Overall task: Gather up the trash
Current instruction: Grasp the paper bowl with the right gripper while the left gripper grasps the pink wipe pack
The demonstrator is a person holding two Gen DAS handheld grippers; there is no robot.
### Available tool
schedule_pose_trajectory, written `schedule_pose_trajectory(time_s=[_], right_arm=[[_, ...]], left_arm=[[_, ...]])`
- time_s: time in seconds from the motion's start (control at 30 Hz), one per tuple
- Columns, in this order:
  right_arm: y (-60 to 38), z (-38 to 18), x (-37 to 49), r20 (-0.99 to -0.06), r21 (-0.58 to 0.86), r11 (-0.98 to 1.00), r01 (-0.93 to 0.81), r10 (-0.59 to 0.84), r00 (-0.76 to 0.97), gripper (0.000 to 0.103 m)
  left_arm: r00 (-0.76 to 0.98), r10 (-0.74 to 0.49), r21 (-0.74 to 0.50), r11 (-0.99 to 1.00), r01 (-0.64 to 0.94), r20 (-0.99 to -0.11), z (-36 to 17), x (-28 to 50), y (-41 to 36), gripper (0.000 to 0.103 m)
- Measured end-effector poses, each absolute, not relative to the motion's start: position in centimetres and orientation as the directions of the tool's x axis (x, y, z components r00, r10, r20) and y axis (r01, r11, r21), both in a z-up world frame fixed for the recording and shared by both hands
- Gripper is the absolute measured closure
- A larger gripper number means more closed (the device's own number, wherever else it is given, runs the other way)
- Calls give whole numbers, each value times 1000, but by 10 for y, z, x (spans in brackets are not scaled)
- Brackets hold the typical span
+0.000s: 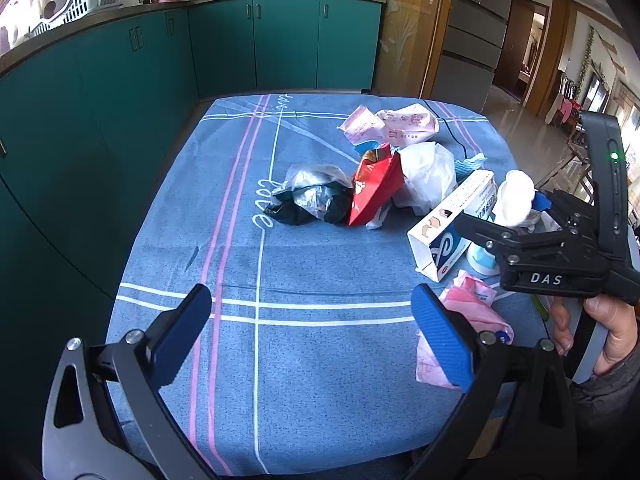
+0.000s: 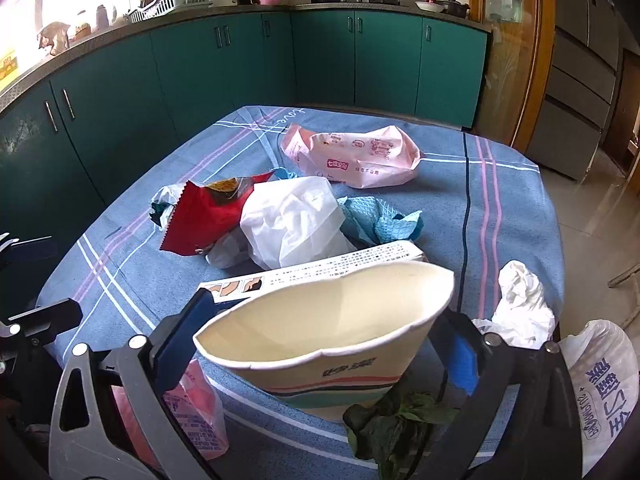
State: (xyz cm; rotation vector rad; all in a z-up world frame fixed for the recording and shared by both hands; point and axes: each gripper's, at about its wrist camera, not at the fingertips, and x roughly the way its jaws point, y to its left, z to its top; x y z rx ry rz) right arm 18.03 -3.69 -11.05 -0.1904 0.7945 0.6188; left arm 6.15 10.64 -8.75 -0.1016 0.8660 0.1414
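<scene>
The right gripper [image 2: 320,344] is seen with its blue pads set against both sides of a paper cup [image 2: 328,320], whose rim is squashed into an oval between them; the cup is gripped, mouth up and tilted toward the camera. No earlier view is given. Just below the cup, wilted green leaves [image 2: 396,416] are seen on the bench [image 2: 512,200], which is covered by a blue checked cloth. To the cup's left a pink plastic wrapper [image 2: 192,412] lies beside the gripper's left finger. Directly behind the cup a long white carton [image 2: 320,266] is laid flat. Beyond the carton, a white plastic bag [image 2: 296,220], a red snack packet [image 2: 204,216] and a crumpled teal cloth [image 2: 376,220] are piled together. Farther back from the cup a pink printed pack [image 2: 356,156] rests alone. To the cup's right a crumpled white tissue [image 2: 520,300] sits near the bench edge, and a printed white bag [image 2: 604,384] hangs at the frame's edge.

The left gripper [image 1: 312,332] is held wide apart over bare cloth, nothing between its pads. In its view, a hand [image 1: 600,328] is seen grasping the right gripper's handle.
</scene>
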Motion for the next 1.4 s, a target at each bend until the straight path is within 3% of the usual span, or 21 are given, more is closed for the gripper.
schedule_pose_trajectory(time_s=[0.6, 0.93, 1.23, 1.3, 1.4], right_arm=[[-87, -73, 155, -661, 77, 833, -548, 454, 598, 15], [-114, -73, 151, -662, 71, 872, -484, 404, 631, 15], [-118, -79, 152, -671, 96, 881, -463, 401, 624, 15], [-117, -79, 150, -670, 93, 879, -467, 402, 623, 15], [-116, -81, 151, -673, 95, 877, -471, 405, 619, 15]], left_arm=[[645, 15, -85, 989, -123, -764, -90, 65, 96, 3], [631, -115, -108, 993, 50, -767, -94, 67, 47, 3], [594, -151, -84, 987, 138, -790, -109, 67, 19, 3], [598, -153, -86, 986, 140, -787, -110, 66, 18, 5], [591, -154, -84, 986, 144, -792, -113, 67, 17, 17]])
